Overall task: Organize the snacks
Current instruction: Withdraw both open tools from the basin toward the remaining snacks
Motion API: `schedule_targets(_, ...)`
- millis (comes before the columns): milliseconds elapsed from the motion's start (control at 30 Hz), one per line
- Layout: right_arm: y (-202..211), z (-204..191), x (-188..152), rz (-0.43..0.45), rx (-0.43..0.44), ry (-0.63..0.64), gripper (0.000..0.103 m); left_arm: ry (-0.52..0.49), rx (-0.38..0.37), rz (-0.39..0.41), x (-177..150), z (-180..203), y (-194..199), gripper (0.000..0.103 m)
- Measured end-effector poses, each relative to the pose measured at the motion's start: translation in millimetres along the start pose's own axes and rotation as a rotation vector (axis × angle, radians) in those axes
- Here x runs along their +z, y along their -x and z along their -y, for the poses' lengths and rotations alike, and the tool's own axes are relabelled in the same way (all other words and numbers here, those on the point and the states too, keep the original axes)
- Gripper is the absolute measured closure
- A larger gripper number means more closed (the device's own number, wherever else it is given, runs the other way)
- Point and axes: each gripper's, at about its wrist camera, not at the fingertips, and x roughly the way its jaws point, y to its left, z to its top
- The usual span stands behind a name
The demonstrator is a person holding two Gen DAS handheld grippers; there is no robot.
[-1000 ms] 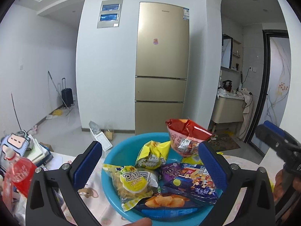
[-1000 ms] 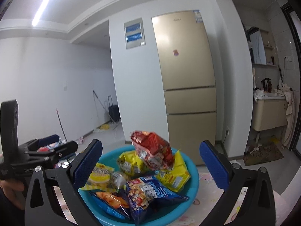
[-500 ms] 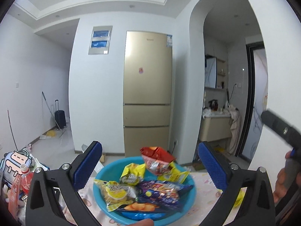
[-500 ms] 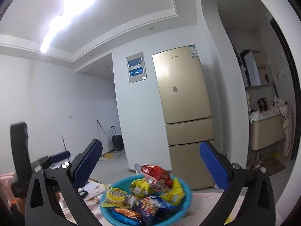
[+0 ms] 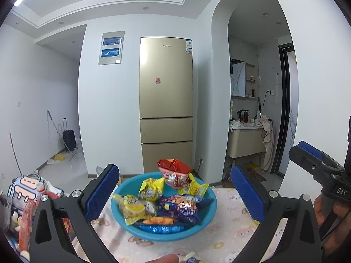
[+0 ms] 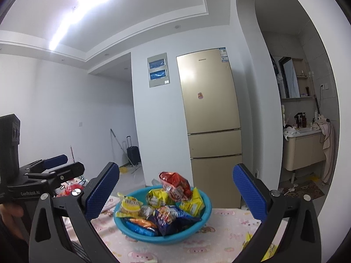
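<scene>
A blue plastic basin (image 5: 204, 228) sits on a table with a pink patterned cloth (image 5: 230, 225). It holds several snack packets: a red bag (image 5: 174, 173) upright at the back, yellow packets (image 5: 151, 188), a dark blue bag (image 5: 184, 206) and an orange-and-blue packet at the front. The basin also shows in the right wrist view (image 6: 197, 225) with the red bag (image 6: 175, 185) on top. My left gripper (image 5: 174, 197) is open and empty, held back from the basin. My right gripper (image 6: 175, 195) is open and empty, also short of the basin.
A gold fridge (image 5: 166, 100) stands behind the table against a white wall. A cartoon backpack (image 5: 24, 186) and red packets lie at the left. A yellow packet (image 6: 258, 247) lies on the cloth at the right. A washbasin alcove (image 5: 248, 135) is at right.
Both grippers have pulled back and tilted up from the basin, which now looks smaller and lower in both views. The jaws stayed open. The snacks have not moved.
</scene>
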Motion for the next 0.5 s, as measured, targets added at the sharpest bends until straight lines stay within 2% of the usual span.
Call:
schedule_targets(167,18.0,-7.6,-8.6,0.015,-0.008,0.022,0.0,0.001,-0.007,-0.03,-18.4,0.9,5.4,0.0)
schedule_targets(300,25.8,-16.8,-18.5,0.007,-0.023,0.075,0.0,-0.044,-0.004,-0.071,-34.1,8.5,4.0,0.0)
schedule_targets(500,30.2,-15.5,-49.4,-0.014,-0.042,0.124,0.0,-0.079,-0.012,-0.09,-56.2,18.5,0.9,0.0)
